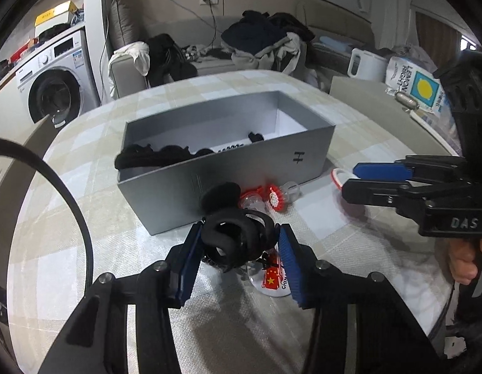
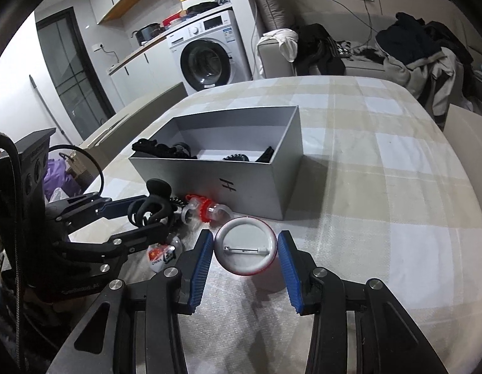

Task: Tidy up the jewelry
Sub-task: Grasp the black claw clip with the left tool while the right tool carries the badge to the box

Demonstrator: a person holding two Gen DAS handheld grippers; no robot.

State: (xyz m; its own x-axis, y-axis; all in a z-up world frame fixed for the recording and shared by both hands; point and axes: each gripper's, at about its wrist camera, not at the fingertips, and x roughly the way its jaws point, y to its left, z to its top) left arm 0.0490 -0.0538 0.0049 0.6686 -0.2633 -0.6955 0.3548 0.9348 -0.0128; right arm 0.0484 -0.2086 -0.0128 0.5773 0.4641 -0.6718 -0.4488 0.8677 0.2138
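left wrist view: a washer sits at the far left, a sofa piled with clothes across the top. the grey box lies in mid frame on the checked table, black items along its left inside. at lower centre the left gripper has its blue pads pressed on either side of black hair ties, clenched on the bundle. just above lie a black pad and red-and-clear rings against the box's front wall; a china badge lies under the right pad. at right the right gripper comes in sideways, a red-rimmed round badge between its tips.

right wrist view: the left gripper shows at the left edge, closed around the hair ties, with the china badge just below and the rings to the right. the box sits in mid frame. at lower centre the right gripper frames the round badge, pin side up; the left pad touches its rim, the right pad sits at its edge, so it is grasping the badge.
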